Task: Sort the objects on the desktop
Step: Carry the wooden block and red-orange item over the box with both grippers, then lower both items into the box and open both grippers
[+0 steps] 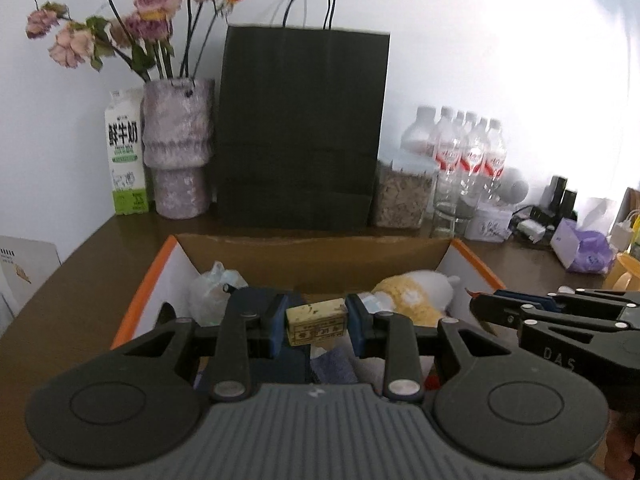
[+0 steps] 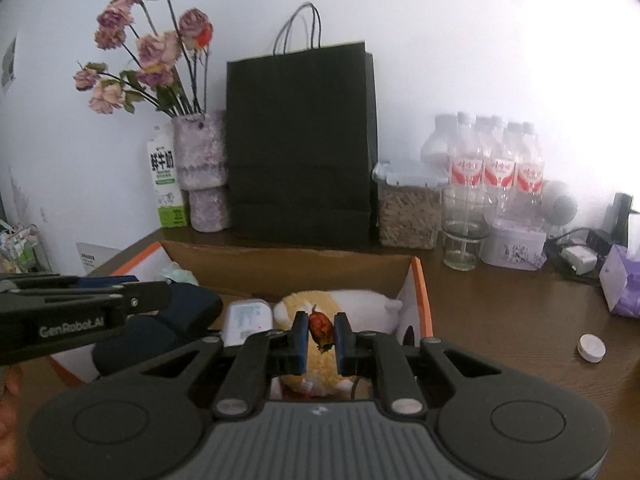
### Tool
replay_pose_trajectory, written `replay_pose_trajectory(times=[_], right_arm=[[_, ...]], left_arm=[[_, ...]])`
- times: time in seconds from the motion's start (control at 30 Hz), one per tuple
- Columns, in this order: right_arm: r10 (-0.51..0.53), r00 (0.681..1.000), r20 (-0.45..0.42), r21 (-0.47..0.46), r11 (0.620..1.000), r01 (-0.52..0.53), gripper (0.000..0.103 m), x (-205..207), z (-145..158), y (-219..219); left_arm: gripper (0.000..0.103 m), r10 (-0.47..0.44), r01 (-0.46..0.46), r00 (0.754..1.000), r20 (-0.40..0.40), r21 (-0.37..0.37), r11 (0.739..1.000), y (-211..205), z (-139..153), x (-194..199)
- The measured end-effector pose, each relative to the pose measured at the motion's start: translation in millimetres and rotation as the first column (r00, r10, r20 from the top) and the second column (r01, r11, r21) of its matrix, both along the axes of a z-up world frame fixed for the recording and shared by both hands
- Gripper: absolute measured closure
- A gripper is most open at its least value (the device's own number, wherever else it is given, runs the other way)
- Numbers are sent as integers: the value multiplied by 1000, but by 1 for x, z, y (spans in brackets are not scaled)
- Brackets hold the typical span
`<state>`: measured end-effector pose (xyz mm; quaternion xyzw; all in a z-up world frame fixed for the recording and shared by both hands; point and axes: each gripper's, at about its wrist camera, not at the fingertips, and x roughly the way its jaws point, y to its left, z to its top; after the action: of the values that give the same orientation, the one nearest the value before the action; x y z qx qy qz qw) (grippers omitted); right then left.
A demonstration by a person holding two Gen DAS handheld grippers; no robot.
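My left gripper (image 1: 316,326) is shut on a small tan box with printed writing (image 1: 317,325), held above an open cardboard box with orange edges (image 1: 312,254). My right gripper (image 2: 321,334) is shut on a small red dried fruit (image 2: 321,330), above the same cardboard box (image 2: 288,266). Inside the box lie a yellow and white plush toy (image 2: 352,302), a white pack (image 2: 248,320), a dark blue item (image 2: 188,312) and a clear bag (image 1: 212,292). The right gripper also shows at the right of the left wrist view (image 1: 476,304); the left one at the left of the right wrist view (image 2: 160,298).
At the back of the brown desk stand a black paper bag (image 2: 300,148), a vase of dried flowers (image 2: 202,172), a milk carton (image 2: 166,180), a jar of grain (image 2: 408,208), water bottles (image 2: 492,168) and a glass (image 2: 462,236). A white cap (image 2: 591,347) and tissue pack (image 2: 622,280) lie right.
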<state>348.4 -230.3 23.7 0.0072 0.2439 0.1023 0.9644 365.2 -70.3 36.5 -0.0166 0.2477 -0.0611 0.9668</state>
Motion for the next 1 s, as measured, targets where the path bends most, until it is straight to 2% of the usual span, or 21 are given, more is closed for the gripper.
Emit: replay_pose_trajectory(times=[0.33, 0.67, 0.7, 0.73, 0.8, 0.83, 0.87, 0.93, 1.0], right_arm=[[3, 999, -41, -19, 1000, -3, 91, 11, -20, -1], [20, 999, -46, -26, 999, -21, 89, 10, -24, 5], [17, 999, -33, -20, 1000, -17, 89, 8, -23, 4], [15, 1000, -16, -24, 1000, -15, 89, 5, -21, 5], [18, 1000, 8, -23, 1000, -17, 84, 1, -17, 4], [20, 1000, 17, -15, 1000, -20, 72, -1, -15, 4], [20, 1000, 24, -12, 1000, -20, 57, -2, -13, 4], [17, 999, 46, -13, 1000, -17, 43, -6, -9, 3], [3, 998, 67, -4, 1000, -3, 36, -10, -5, 1]], left_arm=[[71, -17, 19, 999, -45, 34, 999, -7, -28, 17], [69, -23, 25, 999, -31, 61, 998, -10, -29, 15], [62, -19, 20, 999, -28, 65, 998, -10, -28, 14], [47, -16, 17, 1000, -24, 66, 998, -10, -27, 13], [33, -11, 12, 1000, -6, 65, 998, -9, -23, 9], [32, -11, 11, 1000, 2, 67, 998, -9, -21, 8], [29, -8, 7, 1000, 11, 68, 998, -8, -18, 6], [8, 28, -30, 999, 34, 74, 997, -6, -14, 2], [0, 75, -81, 995, 64, 88, 993, -4, -10, -1]])
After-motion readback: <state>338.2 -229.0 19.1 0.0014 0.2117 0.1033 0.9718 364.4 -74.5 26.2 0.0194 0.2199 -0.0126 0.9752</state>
